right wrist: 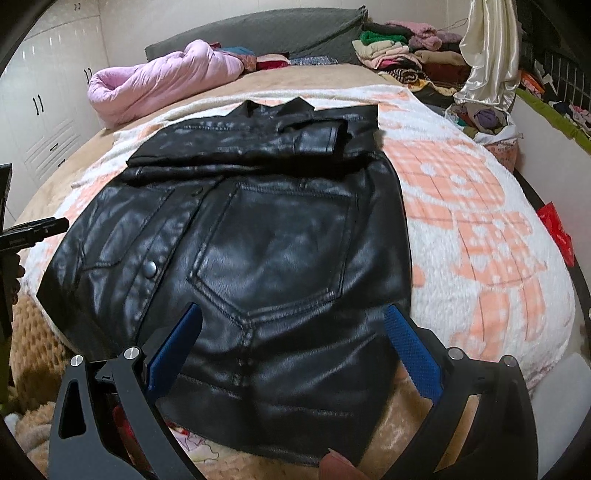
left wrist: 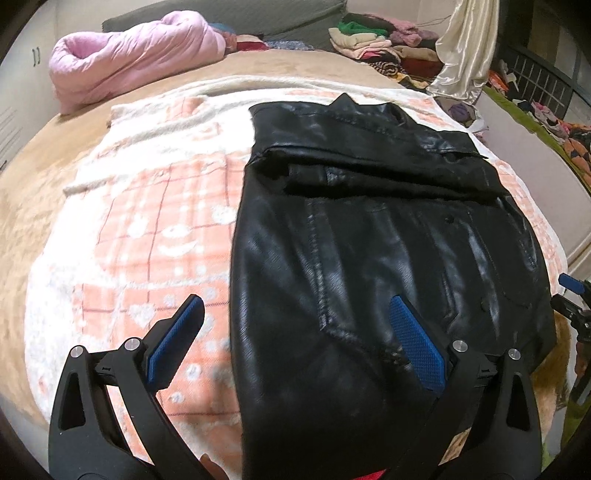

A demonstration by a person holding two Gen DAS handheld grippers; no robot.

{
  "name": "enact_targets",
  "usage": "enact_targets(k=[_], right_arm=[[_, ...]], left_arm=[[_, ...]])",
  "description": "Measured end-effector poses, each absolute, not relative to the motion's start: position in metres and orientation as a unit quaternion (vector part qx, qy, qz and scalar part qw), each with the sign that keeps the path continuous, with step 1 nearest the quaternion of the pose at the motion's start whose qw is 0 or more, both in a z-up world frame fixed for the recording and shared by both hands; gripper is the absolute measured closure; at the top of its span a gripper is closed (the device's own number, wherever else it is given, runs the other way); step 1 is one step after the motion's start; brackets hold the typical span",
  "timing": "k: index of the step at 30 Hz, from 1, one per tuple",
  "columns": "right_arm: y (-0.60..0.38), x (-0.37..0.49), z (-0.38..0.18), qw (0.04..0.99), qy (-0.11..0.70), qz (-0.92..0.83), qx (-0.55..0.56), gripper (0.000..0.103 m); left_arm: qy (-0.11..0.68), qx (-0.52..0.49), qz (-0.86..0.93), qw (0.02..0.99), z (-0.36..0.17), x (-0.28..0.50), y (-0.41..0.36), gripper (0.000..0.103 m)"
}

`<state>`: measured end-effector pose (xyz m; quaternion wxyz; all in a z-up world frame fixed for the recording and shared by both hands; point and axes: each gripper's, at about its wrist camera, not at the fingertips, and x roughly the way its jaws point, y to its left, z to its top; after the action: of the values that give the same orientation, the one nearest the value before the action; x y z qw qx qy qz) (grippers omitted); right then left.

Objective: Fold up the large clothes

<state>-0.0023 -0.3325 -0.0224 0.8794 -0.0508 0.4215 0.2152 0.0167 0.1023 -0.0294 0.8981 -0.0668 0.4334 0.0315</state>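
Black leather jacket lies sleeves-folded on the bed's peach blanket, its near hem beneath both grippers' spread, empty fingers.

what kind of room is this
Most likely a bedroom: the black leather jacket lies on a wide bed covered by a white and peach fleece blanket, with a rolled pink quilt near the grey headboard and white wardrobe doors behind.

Bare checked blanket is lying open left of the black leather jacket and right of it, giving passage. A pink duvet and clothes pile are crowding the bed's far end.
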Motion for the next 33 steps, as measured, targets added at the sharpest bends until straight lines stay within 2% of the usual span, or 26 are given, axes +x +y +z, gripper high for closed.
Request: enact_targets(k=[12,22,23,25,26,28,29,31,33], right_arm=[[-0.345,-0.007,-0.038,0.867,0.448,0.212,-0.054,0.004],[-0.349,-0.012,-0.054,0.851,0.47,0.225,-0.068,0.004],[-0.348,-0.012,-0.056,0.848,0.474,0.229,-0.071,0.004],[-0.348,-0.011,-0.057,0.847,0.474,0.229,-0.076,0.004],[-0.349,-0.011,-0.058,0.846,0.475,0.231,-0.073,0.004],[-0.351,-0.011,-0.057,0.846,0.475,0.233,-0.071,0.004],[-0.353,-0.011,-0.057,0.846,0.475,0.235,-0.069,0.004],[-0.356,-0.011,-0.055,0.847,0.475,0.229,-0.07,0.004],[-0.362,-0.01,-0.054,0.848,0.475,0.225,-0.064,0.004]], left_arm=[[0.457,-0.065,0.047,0.886,-0.046,0.006,0.115,0.01],[0.469,-0.135,0.007,0.872,-0.064,-0.008,0.134,0.01],[0.469,-0.147,-0.002,0.871,-0.066,-0.011,0.135,0.012],[0.472,-0.158,-0.01,0.867,-0.07,-0.016,0.138,0.027],[0.471,-0.159,-0.011,0.867,-0.071,-0.019,0.139,0.031],[0.47,-0.17,-0.018,0.866,-0.071,-0.024,0.142,0.047],[0.468,-0.178,-0.024,0.865,-0.07,-0.026,0.143,0.051],[0.468,-0.196,-0.041,0.861,-0.07,-0.028,0.145,0.071],[0.467,-0.197,-0.048,0.86,-0.069,-0.029,0.143,0.072]])
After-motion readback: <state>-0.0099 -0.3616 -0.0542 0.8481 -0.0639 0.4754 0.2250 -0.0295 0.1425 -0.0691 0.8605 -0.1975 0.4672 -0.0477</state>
